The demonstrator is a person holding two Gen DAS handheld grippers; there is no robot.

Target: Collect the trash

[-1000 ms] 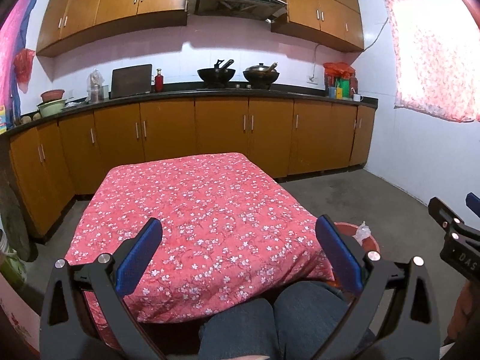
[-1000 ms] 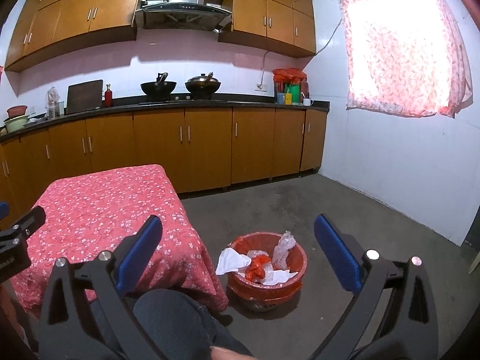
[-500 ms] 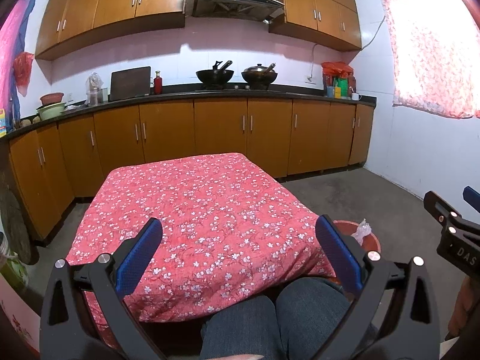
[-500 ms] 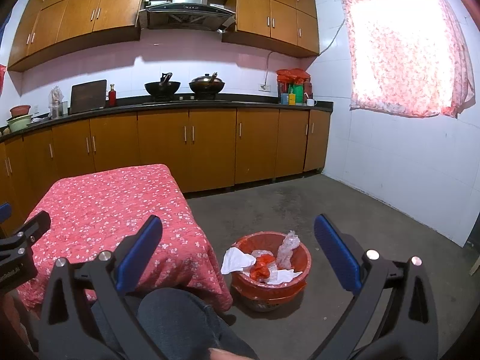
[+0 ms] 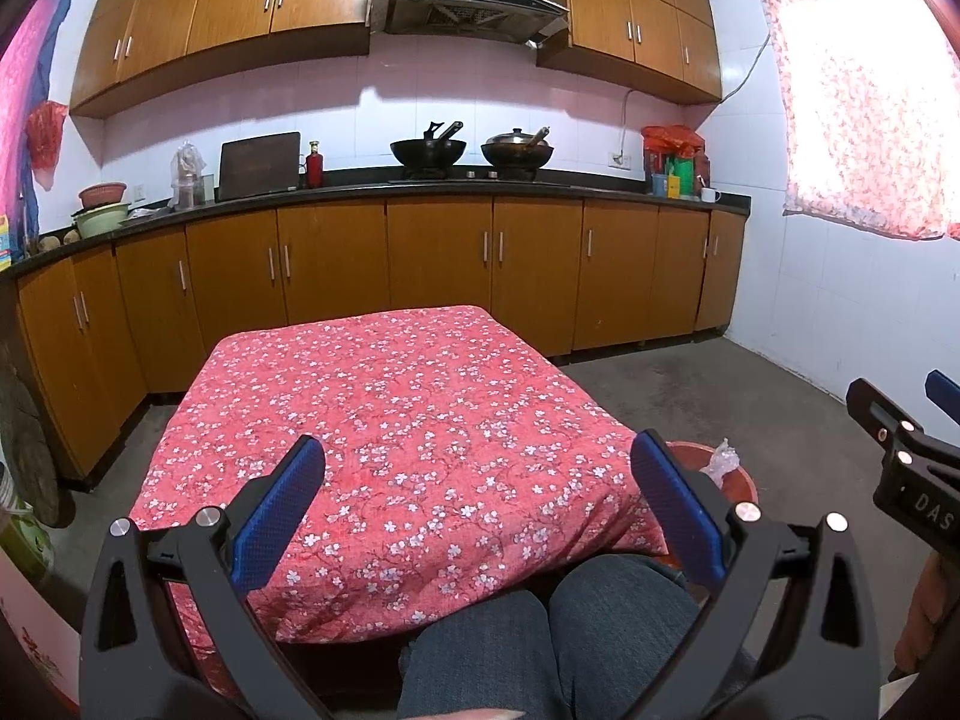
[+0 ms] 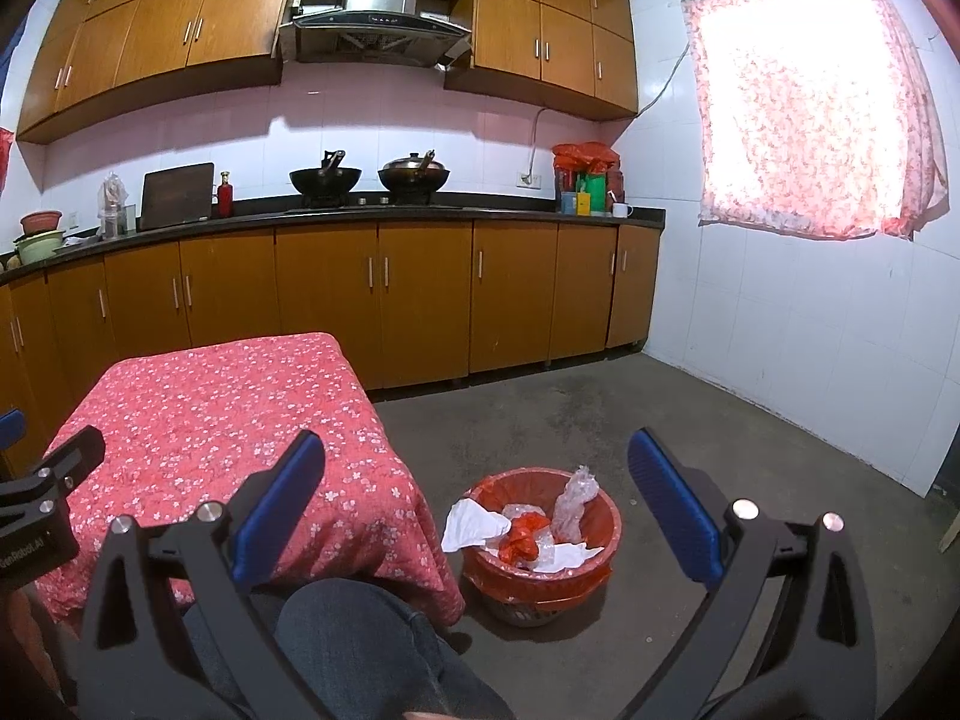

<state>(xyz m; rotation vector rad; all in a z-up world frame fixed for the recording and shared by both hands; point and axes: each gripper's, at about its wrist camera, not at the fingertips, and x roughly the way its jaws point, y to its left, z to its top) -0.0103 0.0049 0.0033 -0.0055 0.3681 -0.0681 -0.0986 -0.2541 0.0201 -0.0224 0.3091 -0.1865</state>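
A round bin with a red bag (image 6: 591,558) stands on the floor right of the table. It holds white paper (image 6: 474,525), a red wrapper (image 6: 522,543) and crumpled clear plastic (image 6: 573,498). Its rim (image 5: 741,477) peeks out past the table's corner in the left wrist view. My left gripper (image 5: 477,498) is open and empty above the near edge of the table with the red flowered cloth (image 5: 390,414). My right gripper (image 6: 477,498) is open and empty, held above and in front of the bin.
The person's knees (image 5: 552,630) are under the table's near edge. Brown cabinets (image 5: 438,264) with a black counter run along the back and left walls. Grey floor (image 6: 690,420) stretches to the white tiled right wall. The other gripper (image 5: 906,468) shows at the right edge.
Both views have shifted only slightly; the right gripper's view has swung a little to the right. Both grippers stay open and empty.
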